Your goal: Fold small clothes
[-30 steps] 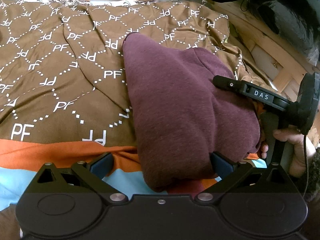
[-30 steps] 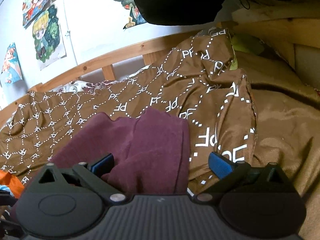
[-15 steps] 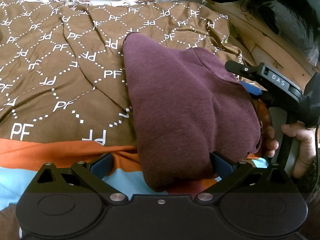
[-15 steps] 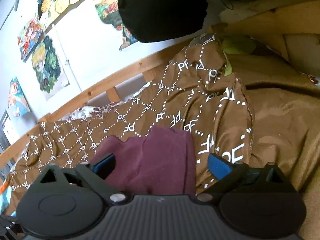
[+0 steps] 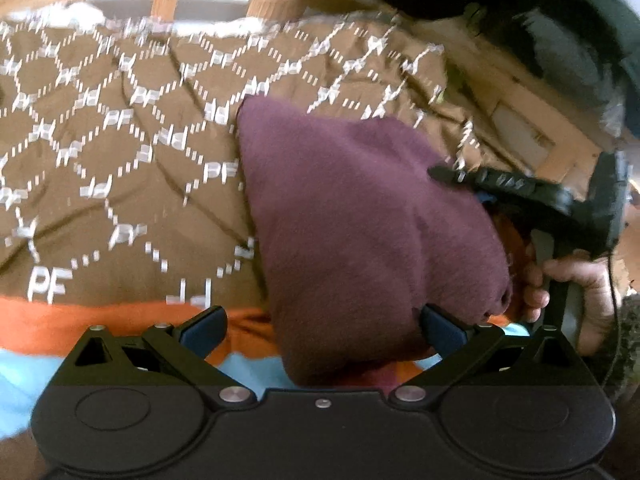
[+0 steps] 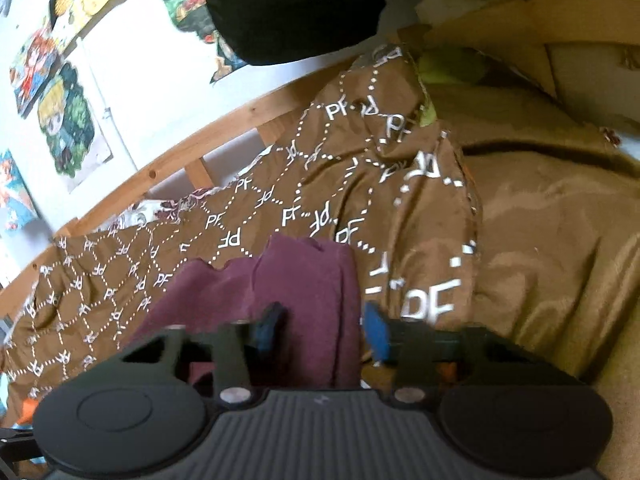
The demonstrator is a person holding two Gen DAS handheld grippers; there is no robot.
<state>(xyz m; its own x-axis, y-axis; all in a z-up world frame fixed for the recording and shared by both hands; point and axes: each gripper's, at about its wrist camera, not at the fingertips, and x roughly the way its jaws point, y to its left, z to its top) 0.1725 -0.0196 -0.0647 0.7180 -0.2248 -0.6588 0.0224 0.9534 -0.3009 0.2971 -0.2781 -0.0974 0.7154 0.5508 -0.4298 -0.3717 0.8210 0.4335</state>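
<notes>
The maroon garment (image 5: 360, 232) was seen lying bunched on the PF-patterned brown blanket (image 5: 120, 152). The right gripper (image 6: 320, 332), held wide half a second earlier, had been narrowed around the garment's right edge, though a firm pinch could not be confirmed. The left gripper (image 5: 324, 320) was kept wide at the garment's near corner. A fold seemed about to be started.
</notes>
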